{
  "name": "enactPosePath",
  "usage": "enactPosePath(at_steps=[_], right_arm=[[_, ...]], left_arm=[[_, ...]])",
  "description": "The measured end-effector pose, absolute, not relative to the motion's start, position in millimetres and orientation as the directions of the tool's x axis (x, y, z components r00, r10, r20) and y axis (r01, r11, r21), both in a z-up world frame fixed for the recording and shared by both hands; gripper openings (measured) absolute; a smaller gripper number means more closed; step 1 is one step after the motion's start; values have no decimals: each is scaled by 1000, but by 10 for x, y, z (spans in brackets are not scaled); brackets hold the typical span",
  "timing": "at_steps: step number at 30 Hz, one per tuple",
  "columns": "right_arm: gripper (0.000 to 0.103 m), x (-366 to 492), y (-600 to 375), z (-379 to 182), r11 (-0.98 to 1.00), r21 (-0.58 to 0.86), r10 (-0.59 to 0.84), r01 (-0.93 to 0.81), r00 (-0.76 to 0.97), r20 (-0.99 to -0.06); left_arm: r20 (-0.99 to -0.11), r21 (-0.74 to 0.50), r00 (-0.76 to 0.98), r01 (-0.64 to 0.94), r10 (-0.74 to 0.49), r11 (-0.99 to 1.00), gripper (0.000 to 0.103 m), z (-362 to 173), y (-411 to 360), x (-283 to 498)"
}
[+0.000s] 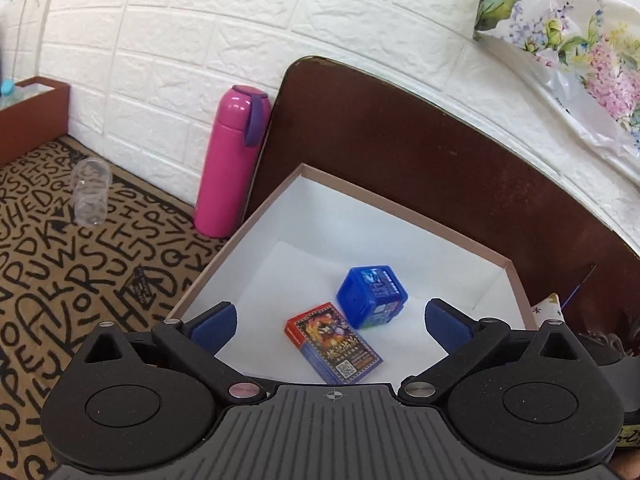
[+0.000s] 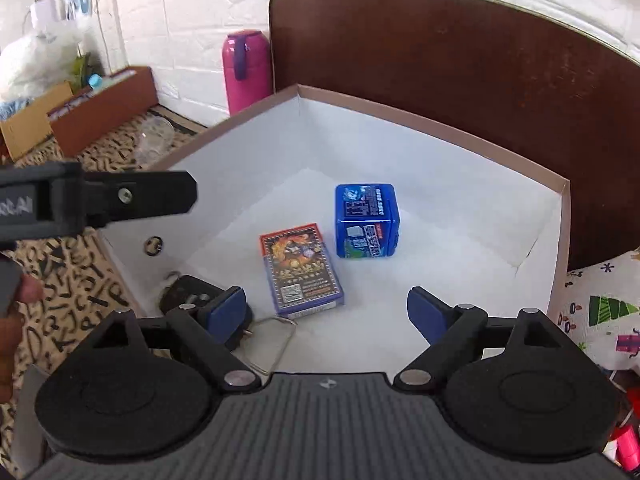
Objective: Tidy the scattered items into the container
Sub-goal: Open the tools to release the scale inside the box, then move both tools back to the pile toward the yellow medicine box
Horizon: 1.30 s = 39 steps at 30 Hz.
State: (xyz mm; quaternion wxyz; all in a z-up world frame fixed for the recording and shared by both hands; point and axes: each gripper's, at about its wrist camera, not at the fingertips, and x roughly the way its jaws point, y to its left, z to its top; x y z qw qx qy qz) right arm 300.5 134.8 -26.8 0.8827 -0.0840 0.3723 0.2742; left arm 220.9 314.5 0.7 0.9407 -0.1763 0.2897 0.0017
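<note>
An open box [image 1: 404,206] [image 2: 420,120] with a white inside and a pinkish rim sits on the patterned cloth. Inside lie a red-and-blue card pack [image 1: 334,342] [image 2: 302,268] and a blue cube-shaped box [image 1: 372,296] [image 2: 366,220]. A black key fob with a wire ring [image 2: 188,294] also lies in the box by its left wall. My left gripper [image 1: 330,320] is open and empty above the box. My right gripper [image 2: 326,312] is open and empty over the box's near side. The left gripper's body [image 2: 96,200] shows at the left of the right wrist view.
A pink flask [image 1: 234,160] [image 2: 246,68] stands against the white brick wall, left of the box. A clear plastic cup [image 1: 90,192] [image 2: 154,138] lies on the letter-patterned cloth. A dark brown board [image 1: 440,152] leans behind the box. Brown cardboard boxes [image 2: 104,108] sit far left.
</note>
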Motion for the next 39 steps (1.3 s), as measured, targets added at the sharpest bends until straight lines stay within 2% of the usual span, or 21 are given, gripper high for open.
enactPosePath(at_steps=[10,21,26,33,37,39], right_arm=[[99,2752,1059,-33,831,95,466,-548,594,-656],[101,2120,399,88,820,85,492,-566,621,-610],[102,1711,52,-24,822,81,495,-564,636,-592],[102,1161,-336,-479,844,38,461,-535,687,-562],[95,915,-407,-709,859,-23,424,-511,737,-526],[94,870,-437,-779,854,2,444,-520,728,-523]], left_arm=[[-536,-298,832,-31,-140,954,103,109,2764,1888],[-493,-336,836,72,-240,939,103,146,2062,1290],[-479,-356,825,130,-300,925,103,-12,1694,975],[-540,-398,750,172,-382,901,103,-509,1299,693],[-578,-410,706,183,-409,894,103,-719,1200,624],[-585,-397,703,186,-404,899,103,-739,1187,636]])
